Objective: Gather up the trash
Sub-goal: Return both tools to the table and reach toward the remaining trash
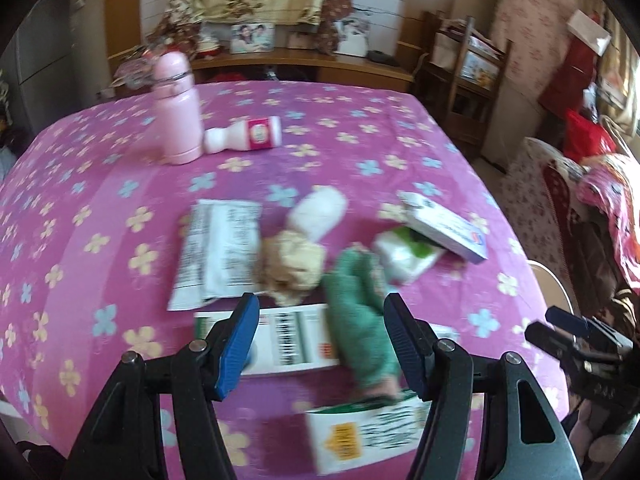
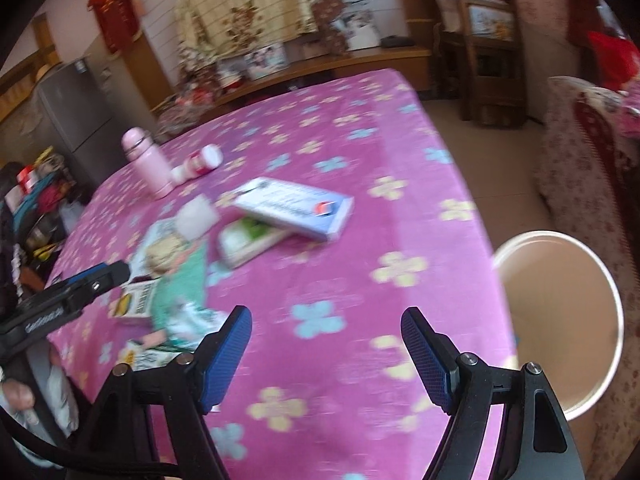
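Hazard: both grippers empty above clustered litter on the bench (image 1: 400,128).

Left gripper (image 1: 320,336) fingers spread over green wrapper (image 1: 360,320); right gripper (image 2: 326,344) fingers spread, bare. Overlapping cartons (image 1: 288,336) may drag together; bin (image 2: 560,320) sits off-edge, inviting drops.

Both grippers tilt downward with fingers spread and nothing between them: left gripper (image 1: 320,340), right gripper (image 2: 326,350) just beside it.

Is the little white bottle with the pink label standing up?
No, the little white bottle lies on its side on the pink tablecloth, right beside the upright pink flask.
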A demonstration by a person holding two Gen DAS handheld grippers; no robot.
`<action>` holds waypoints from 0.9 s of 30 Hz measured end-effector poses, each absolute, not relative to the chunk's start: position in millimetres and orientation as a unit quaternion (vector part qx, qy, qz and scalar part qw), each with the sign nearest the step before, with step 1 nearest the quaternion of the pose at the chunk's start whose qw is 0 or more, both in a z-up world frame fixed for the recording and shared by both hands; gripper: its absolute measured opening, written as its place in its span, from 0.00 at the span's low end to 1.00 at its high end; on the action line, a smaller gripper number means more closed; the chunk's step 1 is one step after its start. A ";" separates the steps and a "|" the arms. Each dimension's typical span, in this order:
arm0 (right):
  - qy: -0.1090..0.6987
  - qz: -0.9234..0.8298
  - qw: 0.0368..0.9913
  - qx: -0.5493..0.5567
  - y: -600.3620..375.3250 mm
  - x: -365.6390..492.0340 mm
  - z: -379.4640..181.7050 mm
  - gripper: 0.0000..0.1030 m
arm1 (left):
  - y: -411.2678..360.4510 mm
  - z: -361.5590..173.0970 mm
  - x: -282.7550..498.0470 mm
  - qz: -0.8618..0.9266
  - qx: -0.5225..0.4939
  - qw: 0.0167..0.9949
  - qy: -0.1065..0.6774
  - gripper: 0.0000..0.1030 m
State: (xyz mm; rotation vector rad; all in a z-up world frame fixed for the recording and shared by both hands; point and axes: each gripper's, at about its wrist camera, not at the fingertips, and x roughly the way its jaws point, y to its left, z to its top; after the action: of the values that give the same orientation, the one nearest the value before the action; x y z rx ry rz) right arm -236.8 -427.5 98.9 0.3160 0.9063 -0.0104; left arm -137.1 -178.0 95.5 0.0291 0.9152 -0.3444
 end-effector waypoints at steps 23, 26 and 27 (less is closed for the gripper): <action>0.494 0.125 0.848 0.148 -357.4 -176.1 49.6 0.42 | -193.6 42.6 -58.2 -0.182 0.036 0.851 0.491 0.54; 0.485 0.123 0.852 0.153 -363.7 -178.9 53.0 0.38 | -196.1 37.7 -54.1 -0.187 0.039 0.844 0.501 0.26; 0.479 0.121 0.855 0.156 -367.2 -180.5 56.8 0.38 | -194.0 39.7 -55.1 -0.193 0.034 0.846 0.496 0.23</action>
State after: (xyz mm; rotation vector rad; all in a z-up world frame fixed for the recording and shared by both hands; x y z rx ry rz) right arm -180.5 -367.2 56.8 0.3289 1.0067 0.2552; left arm -55.1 -194.0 39.7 0.0708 1.0467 -0.4072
